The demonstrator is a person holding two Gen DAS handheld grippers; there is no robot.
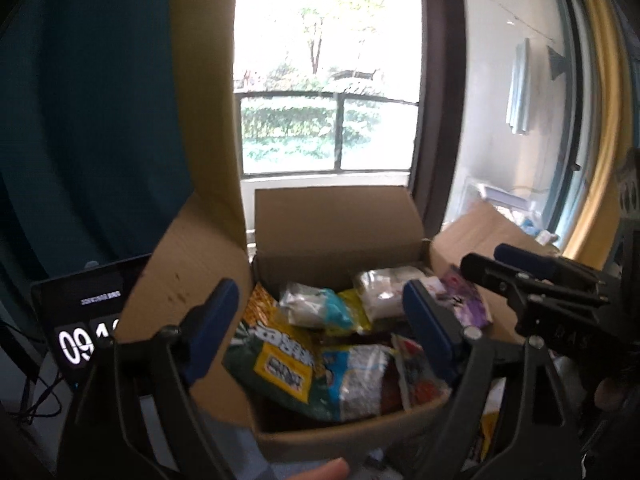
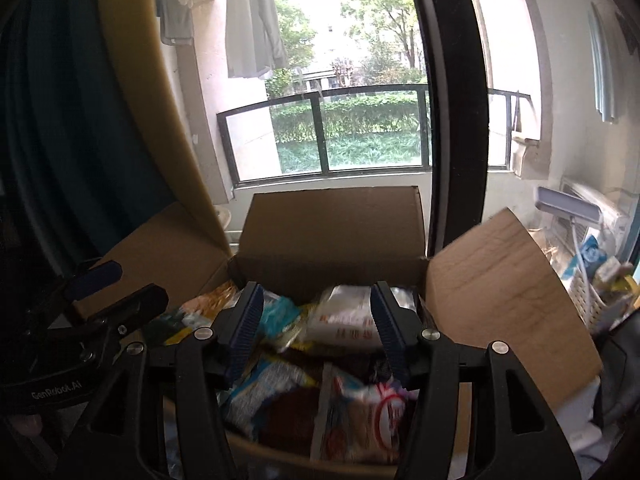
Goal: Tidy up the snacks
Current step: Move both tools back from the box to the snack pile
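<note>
Cardboard box [image 1: 336, 232] sits by the window with flaps up, stuffed with snack bags [image 1: 280, 364]. Left tongs [image 1: 320, 336] hang wide open over it, right tongs [image 2: 316, 336] about half open, both holding nothing.

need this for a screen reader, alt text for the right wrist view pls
An open cardboard box packed with snack packets sits below the right gripper, whose blue-padded jaws are apart and hold nothing. The left gripper shows at left; a balcony window lies behind.
</note>
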